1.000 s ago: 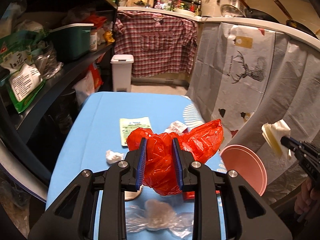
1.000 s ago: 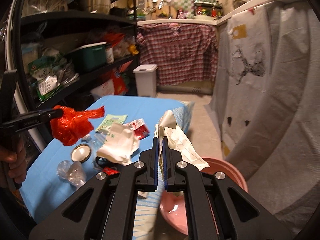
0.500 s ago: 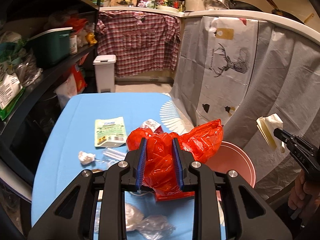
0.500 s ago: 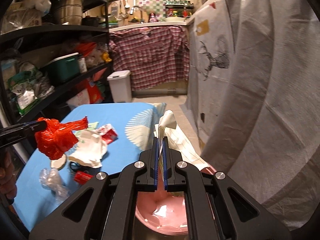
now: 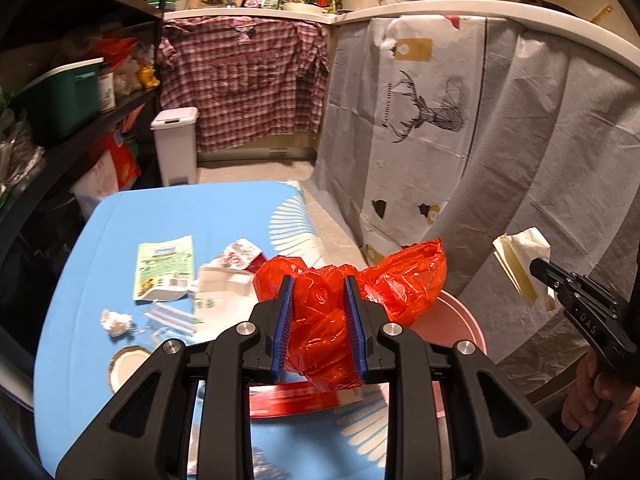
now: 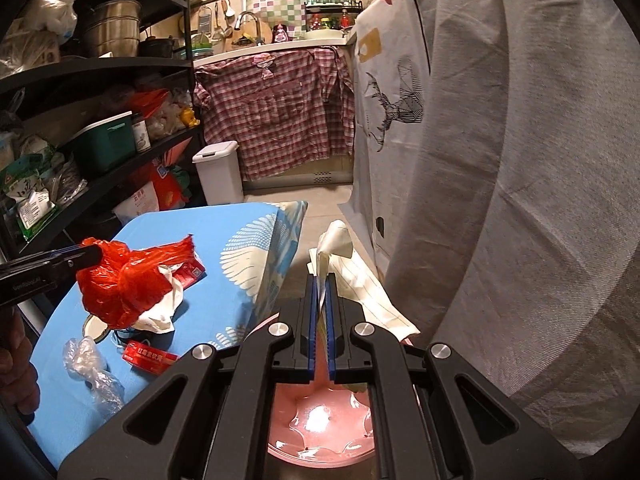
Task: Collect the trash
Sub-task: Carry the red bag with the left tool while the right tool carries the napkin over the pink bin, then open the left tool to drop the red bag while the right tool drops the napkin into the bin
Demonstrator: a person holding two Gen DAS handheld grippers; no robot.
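Observation:
My left gripper (image 5: 318,284) is shut on a crumpled red plastic bag (image 5: 340,312), held above the right edge of the blue table (image 5: 120,220); the same red plastic bag (image 6: 120,280) hangs from the left gripper (image 6: 94,256) in the right wrist view. My right gripper (image 6: 319,278) is shut on a folded cream paper wrapper (image 6: 352,276), held over the pink basin (image 6: 320,420) on the floor beside the table. From the left wrist view the right gripper (image 5: 538,268) holds the cream paper wrapper (image 5: 516,256) to the right of the pink basin (image 5: 444,324).
On the table lie a green packet (image 5: 164,266), a white tissue ball (image 5: 115,320), a white paper bag (image 5: 218,292), a red box (image 6: 148,358), clear plastic film (image 6: 90,364) and a round lid (image 5: 126,368). Grey cloth (image 6: 500,200) hangs at the right; black shelves (image 6: 100,160) stand at the left.
Both grippers have moved right across the scene with their loads. The red bag now hangs nearer the table's right edge, and the paper wrapper now sits directly over the pink basin.

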